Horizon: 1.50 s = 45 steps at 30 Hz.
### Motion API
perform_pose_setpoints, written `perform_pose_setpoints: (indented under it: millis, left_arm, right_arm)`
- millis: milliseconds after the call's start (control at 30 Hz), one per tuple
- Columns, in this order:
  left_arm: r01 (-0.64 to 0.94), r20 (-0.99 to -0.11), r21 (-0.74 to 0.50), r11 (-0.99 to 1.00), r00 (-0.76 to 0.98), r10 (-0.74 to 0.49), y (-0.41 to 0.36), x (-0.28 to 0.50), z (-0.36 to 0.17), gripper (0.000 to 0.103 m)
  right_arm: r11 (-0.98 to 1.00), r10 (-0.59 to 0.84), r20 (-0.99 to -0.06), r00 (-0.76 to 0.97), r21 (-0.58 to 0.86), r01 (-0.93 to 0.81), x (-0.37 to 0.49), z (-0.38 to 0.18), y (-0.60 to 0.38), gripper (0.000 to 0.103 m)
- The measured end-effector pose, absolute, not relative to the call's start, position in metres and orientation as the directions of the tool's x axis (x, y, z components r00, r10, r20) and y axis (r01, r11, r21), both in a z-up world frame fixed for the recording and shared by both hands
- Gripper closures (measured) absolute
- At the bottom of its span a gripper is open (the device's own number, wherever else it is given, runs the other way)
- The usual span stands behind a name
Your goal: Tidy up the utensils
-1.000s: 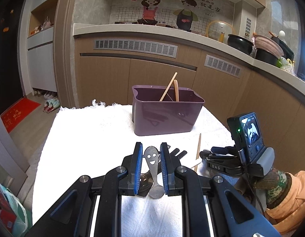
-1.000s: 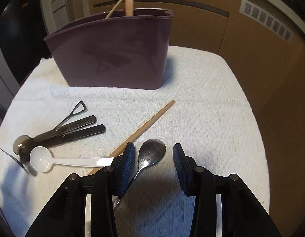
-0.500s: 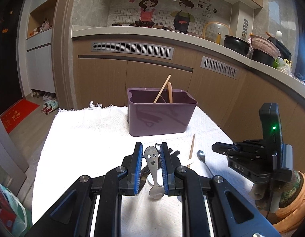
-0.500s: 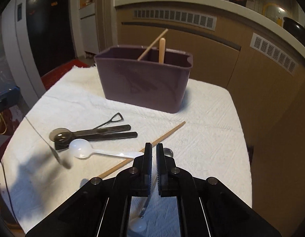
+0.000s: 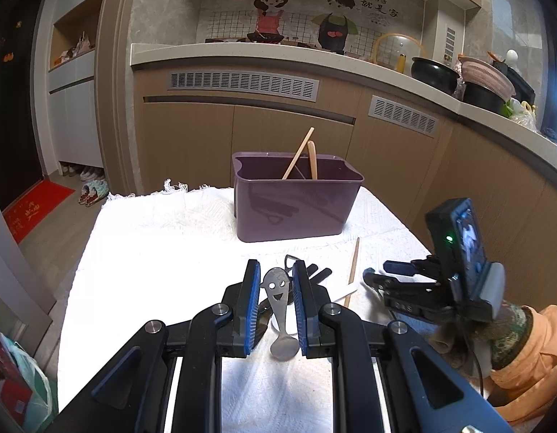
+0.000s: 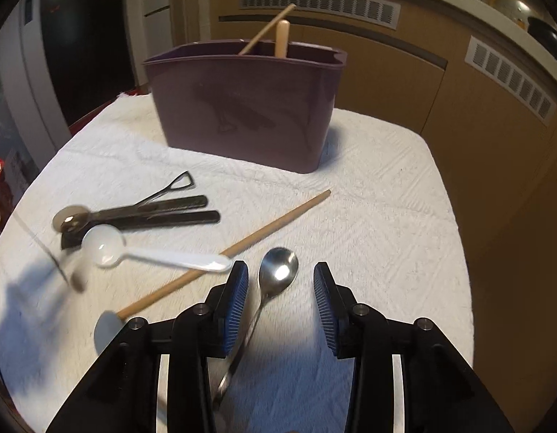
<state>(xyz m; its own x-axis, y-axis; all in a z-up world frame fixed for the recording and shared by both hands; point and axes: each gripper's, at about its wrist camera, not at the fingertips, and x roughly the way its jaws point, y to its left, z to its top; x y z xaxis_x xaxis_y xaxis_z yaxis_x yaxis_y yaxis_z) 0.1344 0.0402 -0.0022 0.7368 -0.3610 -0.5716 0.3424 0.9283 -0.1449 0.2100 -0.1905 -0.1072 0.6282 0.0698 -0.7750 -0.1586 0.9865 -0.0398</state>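
Observation:
My left gripper [image 5: 275, 290] is shut on a small metal spoon with a smiley face cut in its handle [image 5: 277, 290], held above the white cloth. My right gripper [image 6: 281, 285] is open, low over the cloth, with a steel spoon [image 6: 276, 274] lying between its jaws; it also shows in the left wrist view [image 5: 379, 281]. A purple utensil box [image 6: 248, 108] stands at the back, also in the left wrist view [image 5: 296, 200], with two wooden sticks in it. A wooden-handled utensil [image 6: 242, 249], a white plastic spoon [image 6: 152, 254] and dark-handled utensils [image 6: 148, 213] lie to the left of the steel spoon.
The white cloth [image 6: 386, 234] covers a small table whose right edge drops off toward brown kitchen cabinets [image 5: 285, 133]. A counter with pots [image 5: 435, 74] runs behind. A red mat [image 5: 36, 207] and shoes lie on the floor at left.
My right gripper was shut and raised half a second ago; now it is open and low with the steel spoon between its jaws. My left gripper keeps hold of the smiley spoon.

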Motion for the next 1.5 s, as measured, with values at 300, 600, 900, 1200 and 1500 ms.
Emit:
perform_pose_setpoints:
  millis: [300,600,900,1200,1500]
  left_arm:
    - [0.338,-0.568,-0.182,0.923,0.73,-0.379,0.051,0.139,-0.007,0.088]
    - [0.353,-0.546,-0.183,0.917,0.739,-0.394,0.051,0.136,-0.001,0.088]
    - [0.351,-0.494,-0.082,0.933,0.798,-0.344,0.027,0.148,0.039,0.088]
    - [0.314,-0.396,-0.022,0.949,0.869,-0.296,0.011,0.192,0.095,0.088]
    - [0.316,-0.5,-0.065,0.947,0.811,-0.305,0.013,0.197,0.037,0.088]
  right_arm:
    - [0.985,0.011,-0.79,0.613,-0.097,-0.143,0.218,-0.115,-0.176,0.077]
    - [0.975,0.055,-0.691,0.72,-0.118,-0.188,0.178,-0.063,-0.169,0.077]
    - [0.966,0.141,-0.528,0.837,-0.111,-0.233,0.154,0.014,-0.16,0.09]
    - [0.968,0.15,-0.458,0.876,-0.113,-0.225,0.195,0.078,-0.181,0.1]
    - [0.943,0.206,-0.696,0.688,-0.047,-0.33,0.221,-0.022,-0.181,0.085]
